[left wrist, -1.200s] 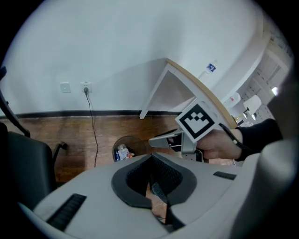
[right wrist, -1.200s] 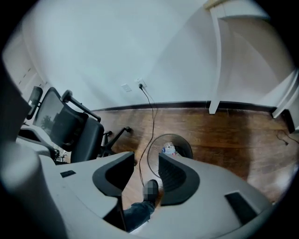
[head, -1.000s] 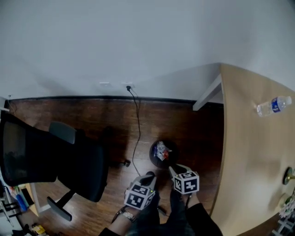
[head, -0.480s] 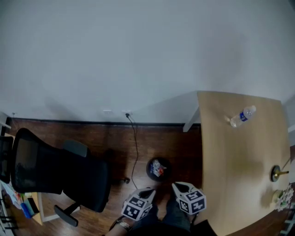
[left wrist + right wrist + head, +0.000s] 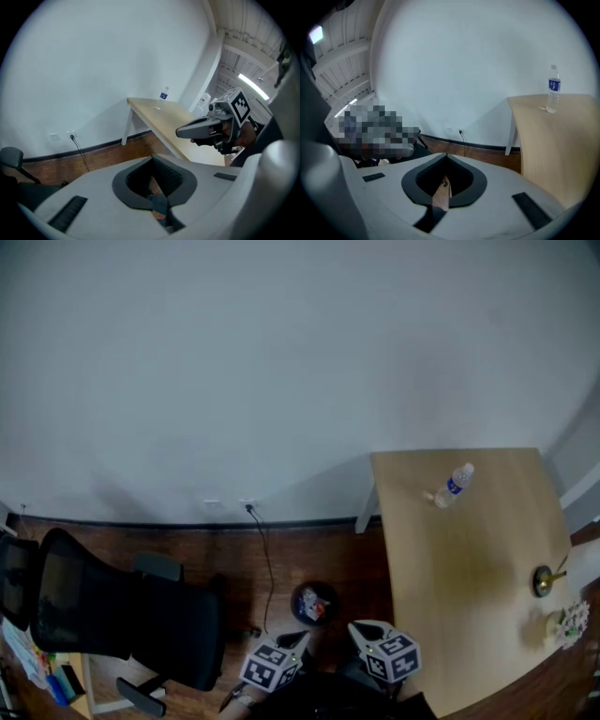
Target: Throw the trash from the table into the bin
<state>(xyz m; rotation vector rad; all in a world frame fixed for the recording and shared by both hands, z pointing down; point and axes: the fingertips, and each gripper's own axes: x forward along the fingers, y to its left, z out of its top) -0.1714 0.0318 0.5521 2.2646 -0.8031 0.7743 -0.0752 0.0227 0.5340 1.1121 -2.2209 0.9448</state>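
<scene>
On the table [image 5: 469,559], the bottle [image 5: 453,486] stands far from the closed, empty left tool [image 5: 298,640] and right tool [image 5: 360,627].

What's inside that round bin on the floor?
The bin holds crumpled trash, white with bits of red and blue. Whatever lies under that top layer is covered, and the pieces are too small to name.

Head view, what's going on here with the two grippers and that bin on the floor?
A person holds the left gripper and the right gripper close to the bin. Both are shut, with nothing between the jaws. Some trash lies in the bin. A water bottle stands on the table, with neither gripper near it.
</scene>
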